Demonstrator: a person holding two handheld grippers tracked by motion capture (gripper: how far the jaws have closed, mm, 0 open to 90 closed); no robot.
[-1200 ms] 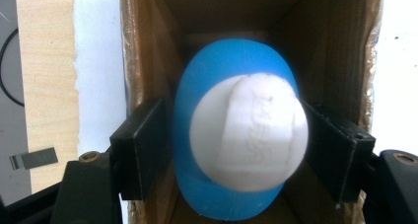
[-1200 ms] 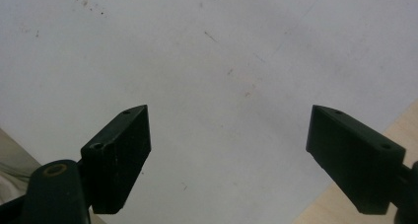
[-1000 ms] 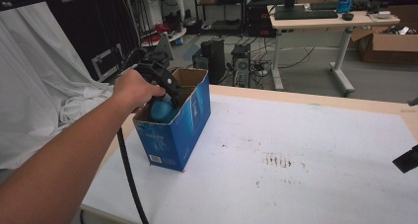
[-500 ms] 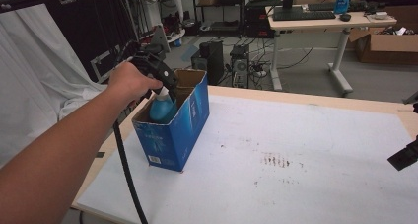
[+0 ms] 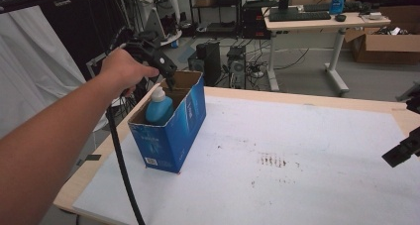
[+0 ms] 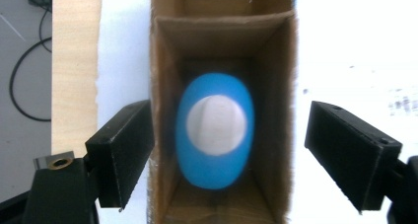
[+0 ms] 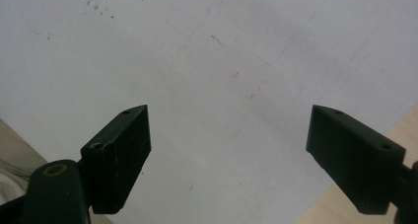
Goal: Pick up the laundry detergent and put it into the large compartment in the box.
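Observation:
A blue bottle with a white cap (image 5: 158,106) stands upright inside an open blue cardboard box (image 5: 183,126) near the table's left edge. My left gripper (image 5: 170,80) hangs just above the bottle and points down into the box. Its jaws have just been opening and stand open. In the left gripper view the bottle (image 6: 215,130) sits below and between the wide jaws of the left gripper (image 6: 229,108), untouched, within the box's brown walls (image 6: 278,86). My right gripper (image 5: 402,149) waits at the table's right edge; in its own view the right gripper (image 7: 229,110) is open over bare white tabletop.
The white table sheet (image 5: 297,136) has a wooden border (image 5: 99,155) and a patch of dark stains (image 5: 271,160). The left gripper's black cable (image 5: 121,170) hangs past the box. Behind the table stand a white cloth (image 5: 34,81), floor clutter and a desk (image 5: 322,19).
The left gripper has lifted up out of the box and its jaws have spread off the bottle, which stays standing inside. The right gripper has barely moved.

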